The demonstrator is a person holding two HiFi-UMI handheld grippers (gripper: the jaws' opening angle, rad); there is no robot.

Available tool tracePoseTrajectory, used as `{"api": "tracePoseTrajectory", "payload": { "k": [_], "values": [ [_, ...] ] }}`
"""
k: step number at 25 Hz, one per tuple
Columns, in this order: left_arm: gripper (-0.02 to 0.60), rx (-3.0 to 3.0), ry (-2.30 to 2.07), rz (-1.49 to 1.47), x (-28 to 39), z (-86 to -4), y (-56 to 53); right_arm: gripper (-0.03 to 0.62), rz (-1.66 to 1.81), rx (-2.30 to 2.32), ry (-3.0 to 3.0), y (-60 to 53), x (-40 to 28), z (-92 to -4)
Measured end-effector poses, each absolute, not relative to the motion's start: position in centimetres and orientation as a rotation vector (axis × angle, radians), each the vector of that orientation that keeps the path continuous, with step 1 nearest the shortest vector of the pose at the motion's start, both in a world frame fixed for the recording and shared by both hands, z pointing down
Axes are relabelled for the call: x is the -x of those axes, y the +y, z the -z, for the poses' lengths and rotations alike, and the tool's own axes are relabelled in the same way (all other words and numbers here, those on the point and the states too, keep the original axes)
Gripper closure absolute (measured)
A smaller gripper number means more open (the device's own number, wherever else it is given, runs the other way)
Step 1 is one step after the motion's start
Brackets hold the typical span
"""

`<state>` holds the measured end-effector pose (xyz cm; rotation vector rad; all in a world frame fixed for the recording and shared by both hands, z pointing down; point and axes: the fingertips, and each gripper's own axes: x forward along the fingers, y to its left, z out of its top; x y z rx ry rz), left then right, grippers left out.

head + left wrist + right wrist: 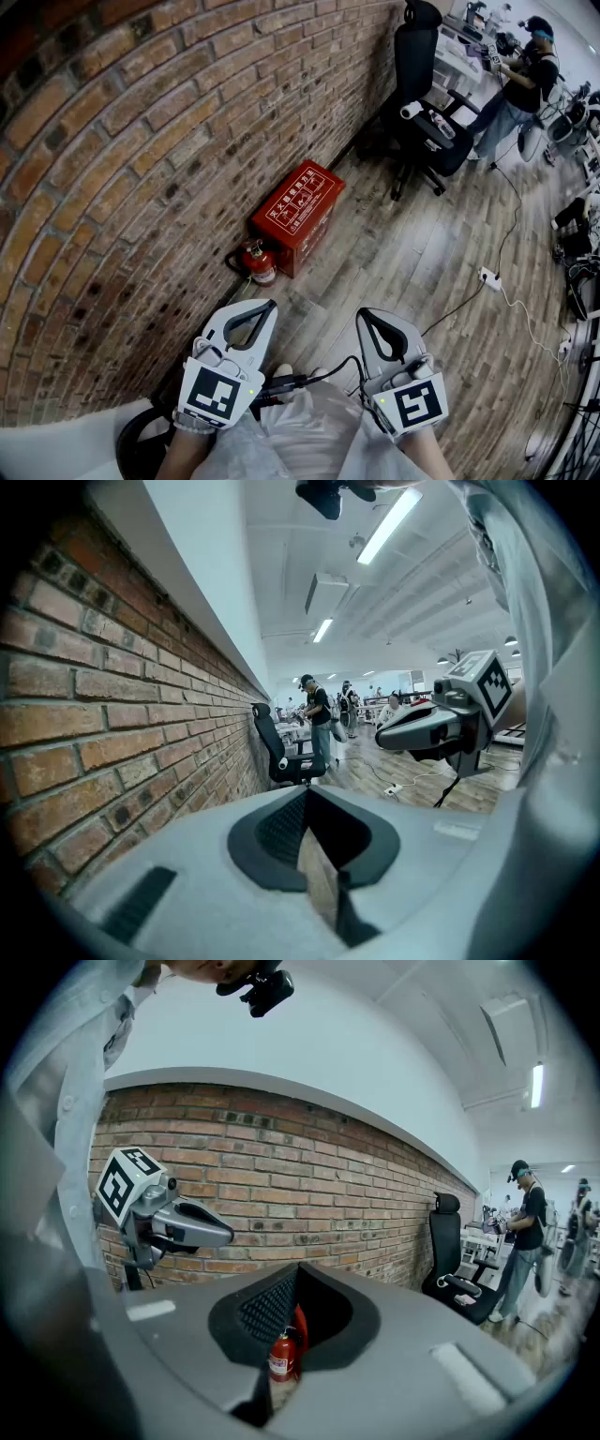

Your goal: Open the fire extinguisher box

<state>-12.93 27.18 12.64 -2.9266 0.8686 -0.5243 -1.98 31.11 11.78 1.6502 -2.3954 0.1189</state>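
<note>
We haven't really started on this one. The red fire extinguisher box sits on the wood floor against the brick wall, lid down, with a small fire extinguisher standing just beside its near end. Our left gripper and right gripper are both clenched on nothing, well short of the box. By our reckoning, the whole job is left: reach it, lift the lid.

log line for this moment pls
phase: pre-contact | left gripper: shut, empty | right gripper: shut, empty | fire extinguisher box: closed, by brick wall | fire extinguisher: beside box
</note>
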Motion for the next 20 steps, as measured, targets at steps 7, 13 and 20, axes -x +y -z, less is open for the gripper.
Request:
{"api": "tracePoseTrajectory", "payload": {
  "k": [7,13,20],
  "values": [
    [0.583,2.927,0.859,0.538,13.05,-12.80,27.30,0.588,-0.121,-1.654,-2.393,31.16,2.10,-11.84],
    [0.583,2.931,0.855,0.519,13.29,-12.86,27.19,0.589,-0.126,-1.655,-2.380,31.24,2.40,-12.21],
    [0.583,2.928,0.849,0.509,13.31,-12.80,26.72,0.588,-0.171,-1.683,-2.389,31.19,2.24,-12.30]
  ]
}}
